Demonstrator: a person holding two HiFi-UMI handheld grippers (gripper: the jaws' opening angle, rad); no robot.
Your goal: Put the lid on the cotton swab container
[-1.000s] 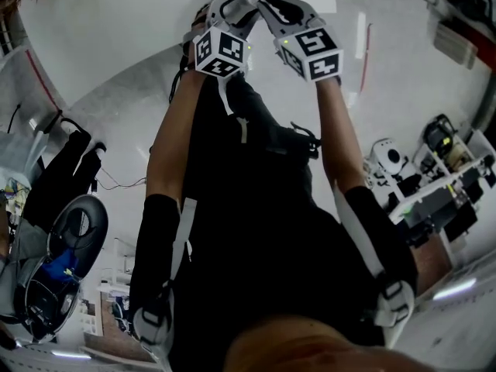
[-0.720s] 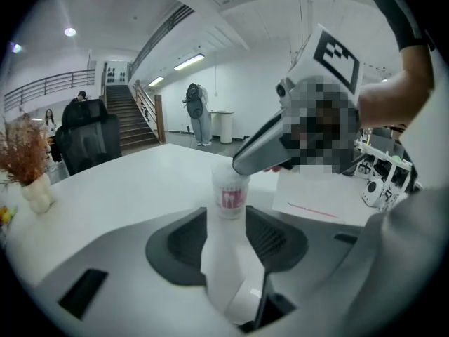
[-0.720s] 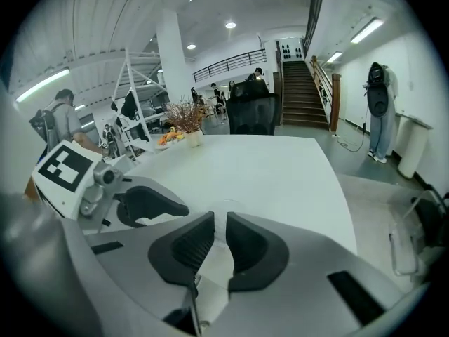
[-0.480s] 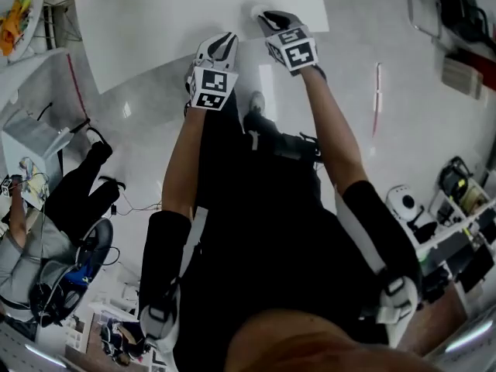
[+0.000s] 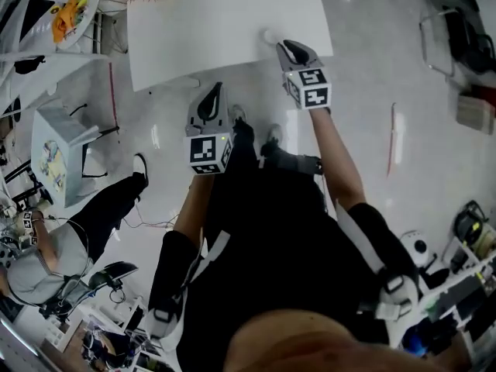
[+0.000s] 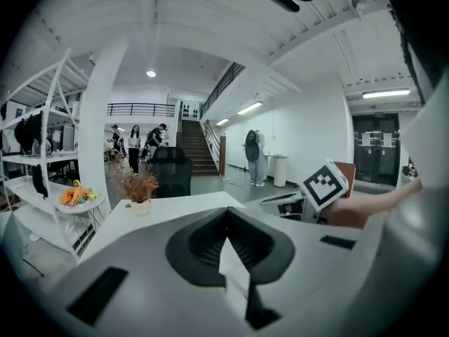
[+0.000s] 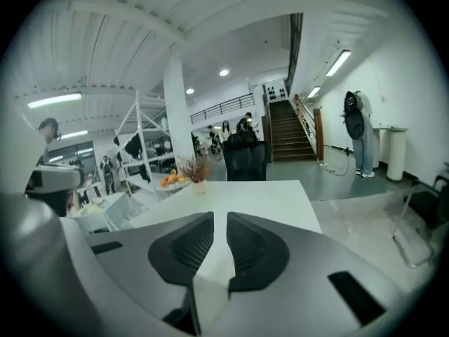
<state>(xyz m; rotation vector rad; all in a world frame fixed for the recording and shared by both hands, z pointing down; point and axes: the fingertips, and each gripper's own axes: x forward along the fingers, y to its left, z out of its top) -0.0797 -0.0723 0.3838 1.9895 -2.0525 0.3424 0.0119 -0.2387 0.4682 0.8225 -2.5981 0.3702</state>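
1 white table (image 5: 225,22), top mostly bare. 2 grippers, both held up in front of the person, off the table. Left gripper (image 5: 215,91): jaws just closed, pads pressed together, nothing between them, over the floor short of the table edge. Right gripper (image 5: 284,46): jaws a narrow slit apart, only table showing through the gap, nothing pinched, tips over the table's near edge. 1 potted dry plant (image 6: 138,188) and 1 plate of fruit (image 6: 77,197) at the far end. 1 small white round cotton swab container (image 5: 270,36) on the table near its edge, just beside the right gripper's tips. Too small to tell if the lid is on.
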